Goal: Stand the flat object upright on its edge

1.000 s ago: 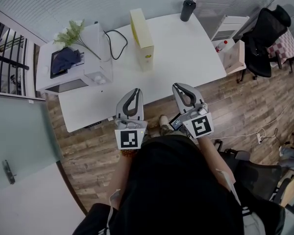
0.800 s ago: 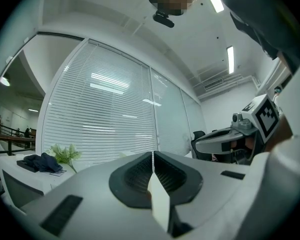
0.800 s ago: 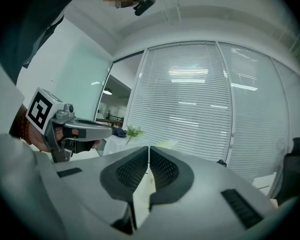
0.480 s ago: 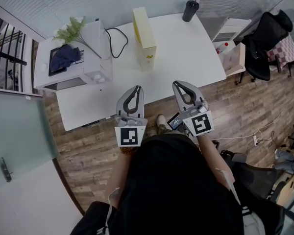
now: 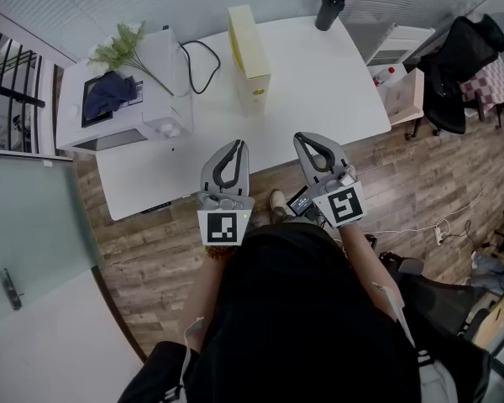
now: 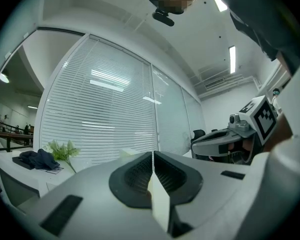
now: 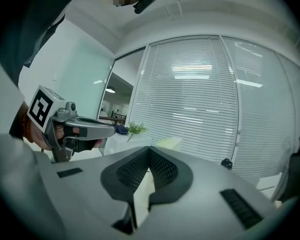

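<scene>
A flat yellow box (image 5: pixel 249 57) stands upright on its long edge near the back middle of the white table (image 5: pixel 328 91). Nothing touches it. My left gripper (image 5: pixel 233 144) hovers over the table's front edge, pointing towards the box, shut and empty. My right gripper (image 5: pixel 307 137) is beside it to the right, also shut with nothing in it. In the left gripper view the jaws (image 6: pixel 152 154) meet, and the right gripper (image 6: pixel 225 141) shows at the right. In the right gripper view the jaws (image 7: pixel 149 149) meet too. The box top (image 7: pixel 169 143) peeks just beyond them.
A white appliance (image 5: pixel 122 120) stands at the table's left end, with a dark cloth (image 5: pixel 109 96) and a green plant (image 5: pixel 122 47) on it. A black cable (image 5: pixel 197 67) lies beside the box. A black cup (image 5: pixel 329 11) stands at the back right corner. A dark chair (image 5: pixel 454 65) and a side shelf (image 5: pixel 399 82) are on the right.
Both grippers have stayed at the table's front edge. Only the head view has shifted slightly. The box has not moved.
</scene>
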Tool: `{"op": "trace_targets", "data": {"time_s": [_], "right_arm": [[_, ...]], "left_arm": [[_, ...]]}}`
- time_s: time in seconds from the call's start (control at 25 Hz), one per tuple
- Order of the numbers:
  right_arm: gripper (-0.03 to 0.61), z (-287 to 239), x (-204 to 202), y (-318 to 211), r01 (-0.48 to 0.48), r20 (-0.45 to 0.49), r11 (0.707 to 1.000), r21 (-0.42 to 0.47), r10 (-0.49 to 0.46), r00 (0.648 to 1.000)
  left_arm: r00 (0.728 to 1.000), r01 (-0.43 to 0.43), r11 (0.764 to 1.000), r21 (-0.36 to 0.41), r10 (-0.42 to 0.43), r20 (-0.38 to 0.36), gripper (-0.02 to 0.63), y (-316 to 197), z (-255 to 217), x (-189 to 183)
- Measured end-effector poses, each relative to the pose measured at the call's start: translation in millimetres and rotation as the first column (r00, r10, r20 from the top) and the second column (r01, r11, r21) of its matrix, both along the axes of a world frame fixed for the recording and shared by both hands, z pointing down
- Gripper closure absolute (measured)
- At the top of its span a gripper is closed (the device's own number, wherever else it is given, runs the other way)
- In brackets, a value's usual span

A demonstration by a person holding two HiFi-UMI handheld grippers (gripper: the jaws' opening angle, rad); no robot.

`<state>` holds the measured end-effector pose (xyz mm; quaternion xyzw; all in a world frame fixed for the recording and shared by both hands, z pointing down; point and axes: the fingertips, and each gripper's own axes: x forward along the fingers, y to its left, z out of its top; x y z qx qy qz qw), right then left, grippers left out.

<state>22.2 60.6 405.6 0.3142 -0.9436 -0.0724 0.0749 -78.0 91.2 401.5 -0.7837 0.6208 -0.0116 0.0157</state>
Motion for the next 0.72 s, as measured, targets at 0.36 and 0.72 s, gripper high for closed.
{"op": "trace_targets", "data": {"time_s": [0.36,0.72], "right_arm": [[0.572,7,2,-5,-0.009,-0.010,1.000,-0.011,0.009,1.000],[0.572,11,-3,-10,0.010,-0.013,1.000,-0.004,-0.010,1.000]], "left_arm": [[1.000,-0.005,1.000,-0.019,0.005,0.001,0.597,-2,7,-2],[1.000,0.002,0.999,-0.046,-0.001,0.017,0.597,-5,14,-7]]}}
